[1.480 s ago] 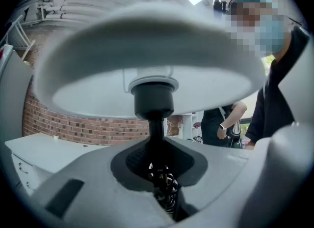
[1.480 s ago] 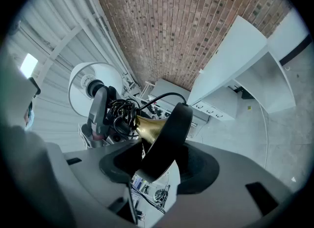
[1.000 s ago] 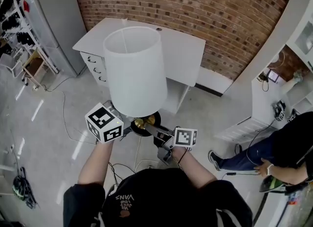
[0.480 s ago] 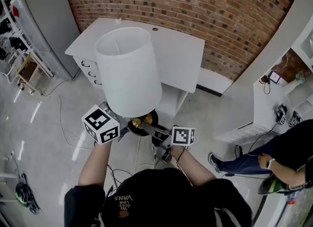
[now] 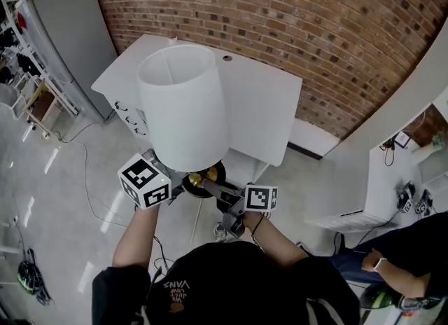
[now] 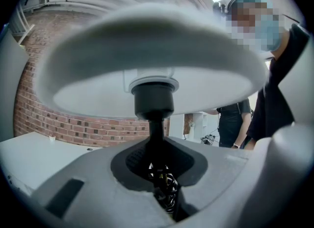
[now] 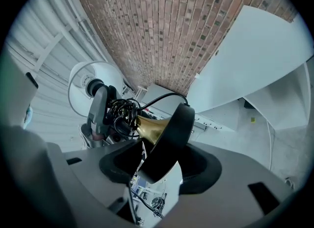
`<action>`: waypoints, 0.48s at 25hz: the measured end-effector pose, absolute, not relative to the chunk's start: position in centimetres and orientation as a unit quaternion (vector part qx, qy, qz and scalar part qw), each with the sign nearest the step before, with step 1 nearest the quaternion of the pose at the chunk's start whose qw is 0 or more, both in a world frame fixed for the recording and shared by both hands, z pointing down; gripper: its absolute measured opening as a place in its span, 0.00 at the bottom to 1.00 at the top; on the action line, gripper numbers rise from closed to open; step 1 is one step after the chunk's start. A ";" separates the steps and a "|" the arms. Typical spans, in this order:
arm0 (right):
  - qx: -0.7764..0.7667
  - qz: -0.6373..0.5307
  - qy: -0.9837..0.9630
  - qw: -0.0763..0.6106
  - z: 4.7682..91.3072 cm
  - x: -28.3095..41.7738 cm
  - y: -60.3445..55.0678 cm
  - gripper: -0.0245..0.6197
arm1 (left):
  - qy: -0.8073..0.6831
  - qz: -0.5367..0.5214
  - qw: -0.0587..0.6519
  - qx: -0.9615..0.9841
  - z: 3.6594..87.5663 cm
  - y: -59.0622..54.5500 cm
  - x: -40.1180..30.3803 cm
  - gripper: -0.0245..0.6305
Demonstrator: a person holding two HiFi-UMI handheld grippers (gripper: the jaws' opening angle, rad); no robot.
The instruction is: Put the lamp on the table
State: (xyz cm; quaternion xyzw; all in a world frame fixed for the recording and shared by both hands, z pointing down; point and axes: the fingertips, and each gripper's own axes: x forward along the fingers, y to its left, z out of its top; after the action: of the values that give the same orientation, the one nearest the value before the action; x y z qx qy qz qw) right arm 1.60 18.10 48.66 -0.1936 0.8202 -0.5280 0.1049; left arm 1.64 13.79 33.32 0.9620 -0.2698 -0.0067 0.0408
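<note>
The lamp has a white drum shade [image 5: 182,106], a black stem and a round black base [image 5: 204,179] with a brass collar. It hangs upright in front of the white table [image 5: 262,99] by the brick wall. My left gripper [image 5: 182,186] is shut on the lamp stem [image 6: 156,141], under the shade [image 6: 147,70]. My right gripper [image 5: 212,189] is shut on the edge of the black base [image 7: 169,136]. In the right gripper view, a coiled black cord [image 7: 120,111] sits by the brass collar [image 7: 151,128], and the table [image 7: 255,50] lies ahead.
Drawers [image 5: 129,115] sit under the table's left end. A grey cabinet [image 5: 66,29] stands to the left, and cables [image 5: 87,176] trail on the floor. White shelving [image 5: 395,169] and a seated person [image 5: 399,271] are at the right. Another person [image 6: 235,124] shows in the left gripper view.
Both grippers have carried the lamp forward toward the table, which now lies closer beneath the shade. The person at the right has slid toward the frame's lower edge.
</note>
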 end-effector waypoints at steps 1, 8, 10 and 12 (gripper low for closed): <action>-0.192 -0.528 0.821 0.104 48.6 1.8 17.1 0.36 | -0.273 -0.007 0.041 0.961 33.3 12.8 1.8 0.14; -0.181 -0.517 0.830 0.102 48.0 2.6 11.2 0.36 | -0.287 -0.016 0.038 0.957 32.5 7.2 2.1 0.13; -0.180 -0.518 0.829 0.106 48.1 2.6 10.3 0.36 | -0.287 -0.014 0.039 0.957 32.7 6.1 2.2 0.13; -0.182 -0.519 0.828 0.109 48.4 2.6 9.5 0.36 | -0.287 -0.013 0.041 0.957 33.0 5.2 2.3 0.13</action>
State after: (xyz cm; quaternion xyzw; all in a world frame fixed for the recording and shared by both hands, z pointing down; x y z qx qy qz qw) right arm 2.64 9.46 48.37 -0.1823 0.8278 -0.5192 0.1095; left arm 2.31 5.23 32.97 0.9570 -0.2869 -0.0130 0.0409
